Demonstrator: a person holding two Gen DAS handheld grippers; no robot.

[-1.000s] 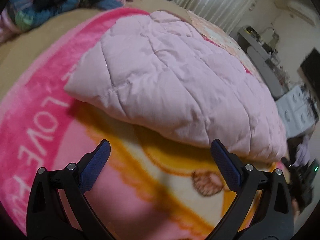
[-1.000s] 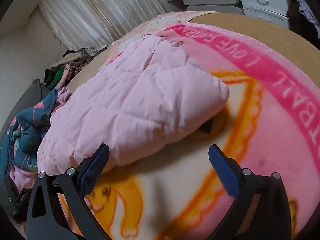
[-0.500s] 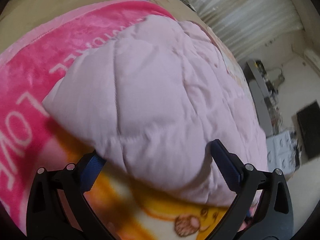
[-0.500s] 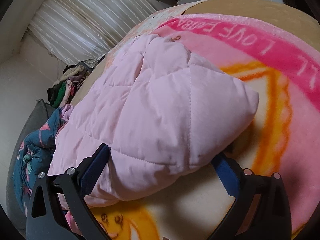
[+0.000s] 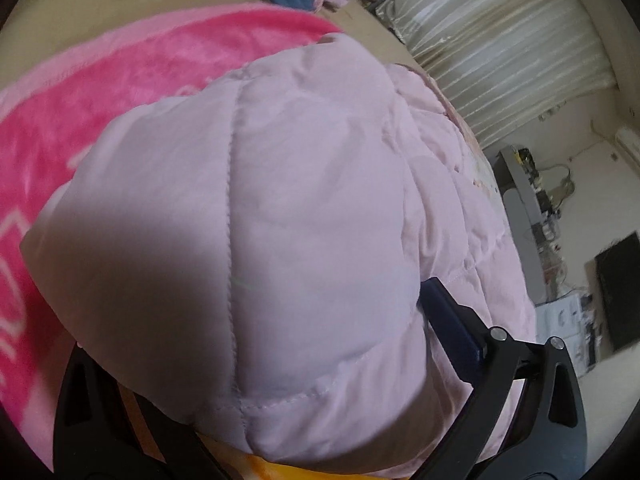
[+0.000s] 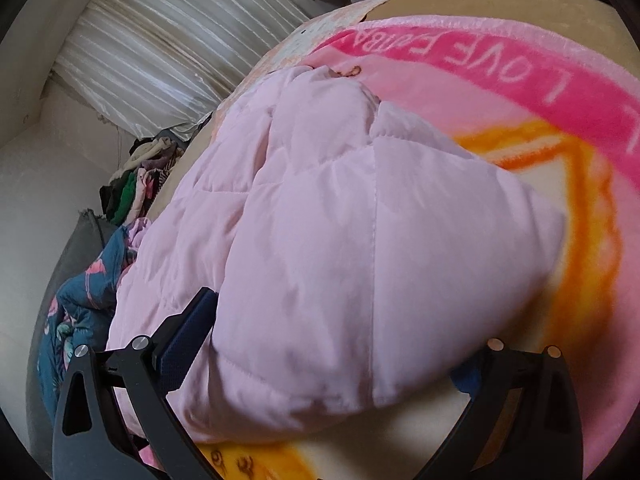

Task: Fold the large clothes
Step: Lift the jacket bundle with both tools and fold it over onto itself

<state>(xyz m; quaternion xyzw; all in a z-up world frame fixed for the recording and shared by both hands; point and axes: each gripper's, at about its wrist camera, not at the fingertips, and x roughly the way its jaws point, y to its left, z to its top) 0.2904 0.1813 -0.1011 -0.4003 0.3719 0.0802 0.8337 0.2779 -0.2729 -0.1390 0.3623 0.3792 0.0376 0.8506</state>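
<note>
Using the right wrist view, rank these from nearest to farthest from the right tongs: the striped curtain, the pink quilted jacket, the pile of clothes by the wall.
1. The pink quilted jacket, its folded edge lying between the open fingers of the right tongs.
2. The pile of clothes, off to the left past the bed's edge.
3. The striped curtain, upper left, against the back wall.

The pink jacket (image 5: pixel 280 240) is soft, puffy, smooth cloth with stitched lines, the blanket (image 6: pixel 520 92) under it is fuzzy (very fluffy), and each hand-held gripper (image 6: pixel 328 360) is matt black plastic.
</note>
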